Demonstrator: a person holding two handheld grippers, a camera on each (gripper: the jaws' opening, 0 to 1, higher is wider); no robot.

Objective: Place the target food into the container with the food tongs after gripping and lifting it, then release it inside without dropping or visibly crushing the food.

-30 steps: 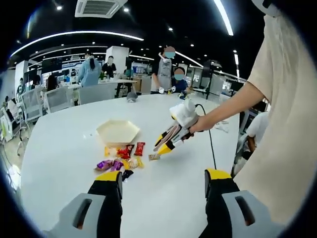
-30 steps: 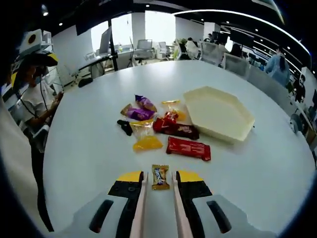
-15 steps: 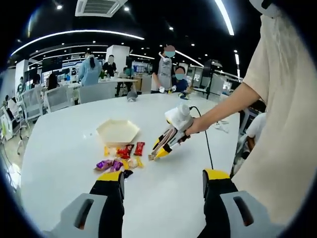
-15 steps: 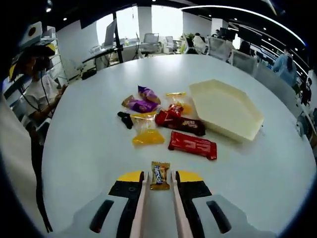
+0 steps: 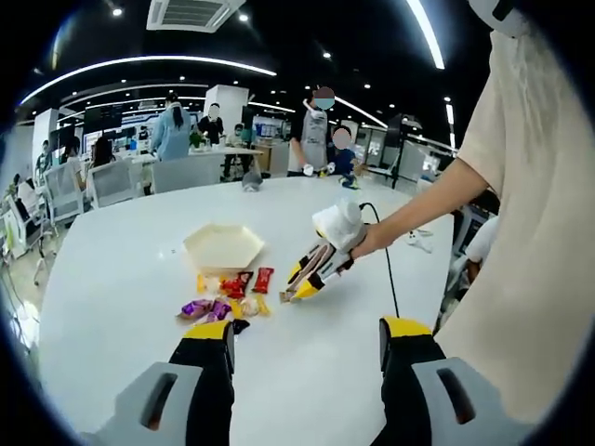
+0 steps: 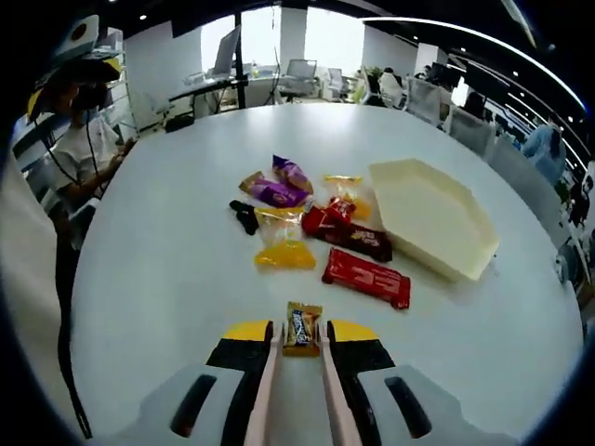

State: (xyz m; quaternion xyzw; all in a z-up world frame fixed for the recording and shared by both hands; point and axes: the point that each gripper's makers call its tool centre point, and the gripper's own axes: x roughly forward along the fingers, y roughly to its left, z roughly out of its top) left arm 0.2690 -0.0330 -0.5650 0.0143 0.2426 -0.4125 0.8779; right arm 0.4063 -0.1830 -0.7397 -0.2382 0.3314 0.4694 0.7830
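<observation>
A small gold-wrapped candy [image 6: 300, 328] is pinched between the tong tips of my right gripper [image 6: 297, 336], which is shut on it just above the white table [image 6: 167, 279]. In the left gripper view the same right gripper [image 5: 290, 294] slants down from a person's hand [image 5: 364, 240], the candy [image 5: 285, 297] at its tip. The cream hexagonal container [image 6: 437, 223] stands ahead to the right, with nothing in it; it also appears as the container [image 5: 221, 246]. My left gripper [image 5: 307, 342] hangs open over bare table, nothing between its jaws.
Several wrapped sweets lie beside the container: a red bar [image 6: 365, 277], a dark red bar [image 6: 358, 240], a yellow pack [image 6: 284, 253], purple wrappers [image 6: 279, 190]. A seated person [image 6: 79, 139] is at the table's left edge. People stand in the background [image 5: 321, 130].
The right gripper has kept its hold on the gold candy and carried it slightly up and forward, toward the pile. The left gripper has hardly moved.
</observation>
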